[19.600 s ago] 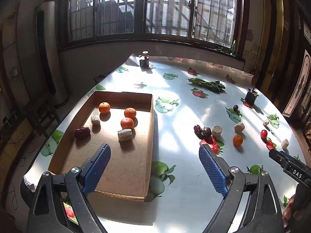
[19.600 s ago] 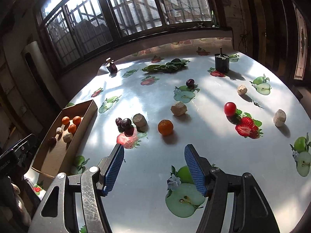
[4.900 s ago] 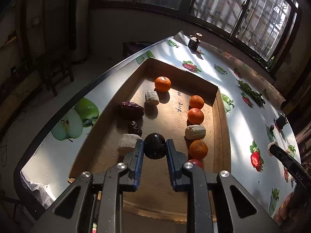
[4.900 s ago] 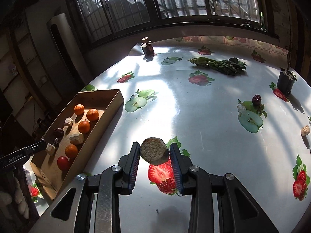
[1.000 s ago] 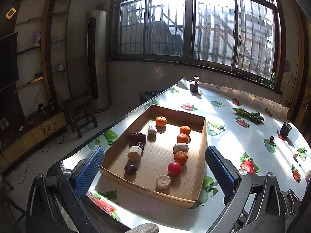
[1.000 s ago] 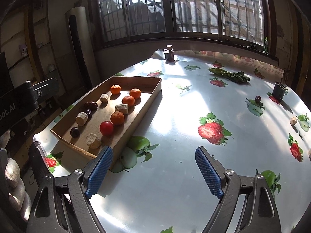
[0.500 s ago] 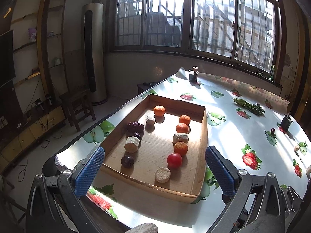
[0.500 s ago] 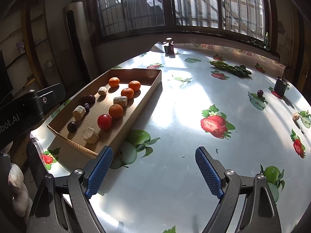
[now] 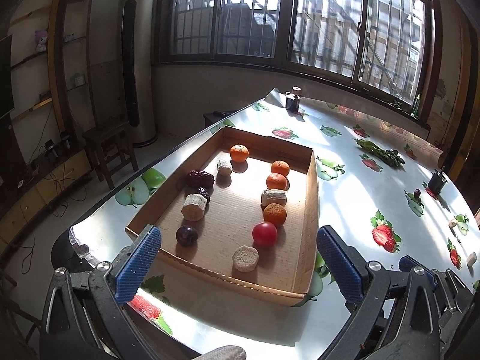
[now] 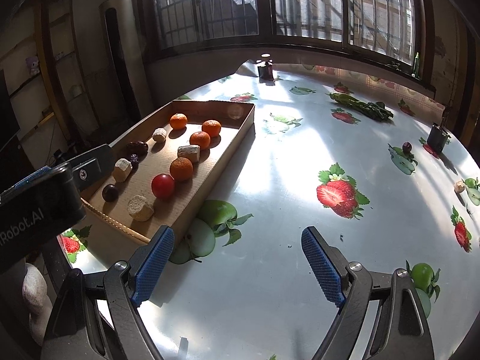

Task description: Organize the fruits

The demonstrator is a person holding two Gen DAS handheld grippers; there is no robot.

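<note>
A shallow cardboard tray (image 9: 312, 210) (image 10: 240, 126) sits at the table's left edge. It holds several oranges (image 9: 239, 153), a red tomato (image 9: 264, 234) (image 10: 162, 185), a dark plum (image 9: 187, 235) (image 10: 109, 192), dates (image 9: 200, 178) and several pale cork-like chunks (image 9: 245, 258) (image 10: 140, 207). My left gripper (image 9: 238, 265) is open and empty, near the tray's front end. My right gripper (image 10: 238, 265) is open and empty over the tablecloth right of the tray. A small dark fruit (image 10: 406, 147) and pale chunks (image 10: 459, 186) lie at the far right.
The table has a glossy fruit-print cloth (image 10: 300, 180). Green vegetables (image 10: 360, 106) lie at the back. A dark jar (image 10: 265, 67) stands at the far edge and a small black pot (image 10: 437, 136) at the right. A stool (image 9: 105, 144) stands on the floor left.
Over the last second both grippers stay open and empty; both views have drawn slightly closer to the tray. Nothing in the tray has moved.
</note>
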